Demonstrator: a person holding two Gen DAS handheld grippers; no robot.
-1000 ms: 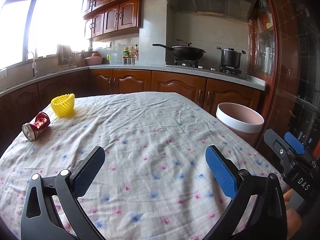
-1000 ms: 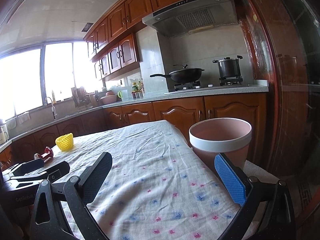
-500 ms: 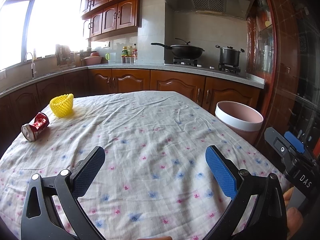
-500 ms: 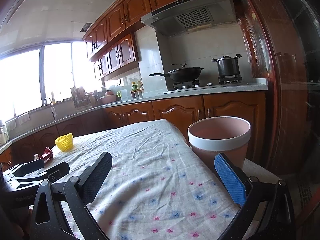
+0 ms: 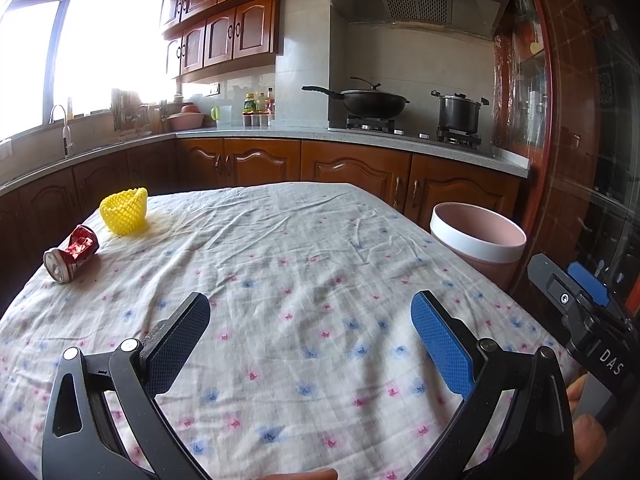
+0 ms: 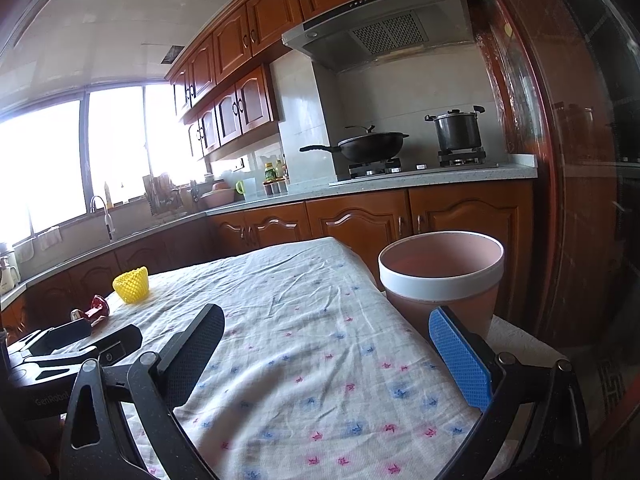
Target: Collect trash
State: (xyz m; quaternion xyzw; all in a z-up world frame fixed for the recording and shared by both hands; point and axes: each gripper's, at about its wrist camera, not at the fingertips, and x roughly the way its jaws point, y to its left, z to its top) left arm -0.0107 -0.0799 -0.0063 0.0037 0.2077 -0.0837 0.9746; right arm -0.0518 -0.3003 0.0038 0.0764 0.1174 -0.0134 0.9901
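Observation:
A crushed red can [image 5: 72, 253] lies on its side at the table's far left, with a yellow foam fruit net [image 5: 124, 210] just behind it. Both also show in the right wrist view: the can [image 6: 93, 309], partly hidden behind the left gripper's body, and the net [image 6: 131, 284]. A pink bin with a white rim [image 5: 477, 242] stands beside the table's right edge; in the right wrist view the bin [image 6: 440, 280] is close ahead. My left gripper [image 5: 310, 322] is open and empty above the near middle of the cloth. My right gripper [image 6: 326, 342] is open and empty near the bin.
The table [image 5: 304, 240] carries a white floral cloth. Behind it run wooden kitchen cabinets [image 5: 352, 168] and a counter with a wok [image 5: 372, 102] and a pot [image 5: 458, 112] on the stove. A dark glass door [image 5: 592, 140] stands at the right.
Both views have shifted only slightly; the grippers stay open and nothing on the table has moved.

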